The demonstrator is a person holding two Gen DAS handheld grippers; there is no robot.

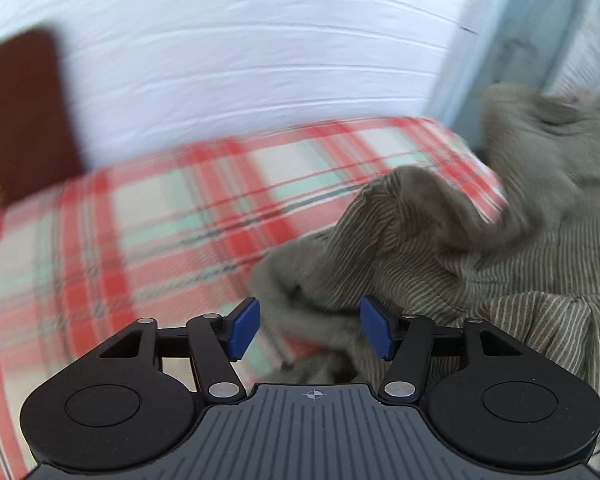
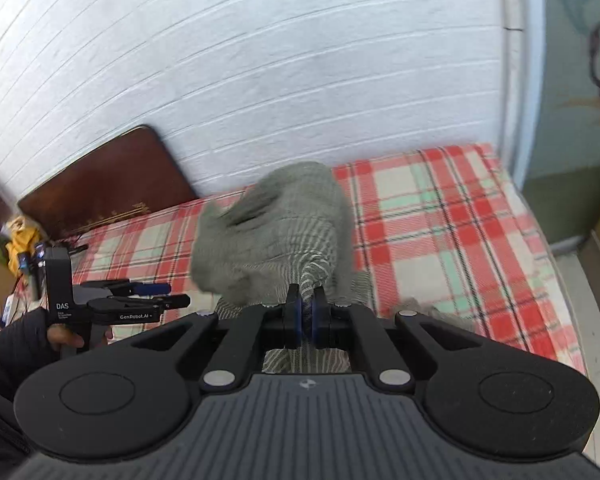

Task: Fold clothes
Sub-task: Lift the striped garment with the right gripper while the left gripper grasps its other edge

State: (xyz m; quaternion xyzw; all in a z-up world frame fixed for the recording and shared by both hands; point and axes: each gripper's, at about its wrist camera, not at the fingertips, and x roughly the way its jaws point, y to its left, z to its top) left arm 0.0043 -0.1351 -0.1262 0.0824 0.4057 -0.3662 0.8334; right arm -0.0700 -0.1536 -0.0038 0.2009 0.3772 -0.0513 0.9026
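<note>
A grey-green striped garment (image 2: 276, 232) hangs bunched and blurred above the red plaid bed sheet (image 2: 440, 232). My right gripper (image 2: 307, 316) is shut on a fold of it, and striped cloth shows between the blue pads. In the left wrist view the same garment (image 1: 440, 248) lies crumpled over the right side of the plaid sheet (image 1: 140, 220). My left gripper (image 1: 310, 330) stands open just above the cloth's near edge, its blue pads apart and pressing on nothing. The right wrist view also shows the left gripper (image 2: 176, 295), held at the left by a hand in a dark sleeve.
A white brick wall (image 2: 260, 80) backs the bed. A dark brown board (image 2: 108, 184) leans on it at the left, also seen in the left wrist view (image 1: 20, 120). Yellow clutter (image 2: 20, 240) lies beyond the bed's left end. A teal wall (image 2: 572, 120) stands right.
</note>
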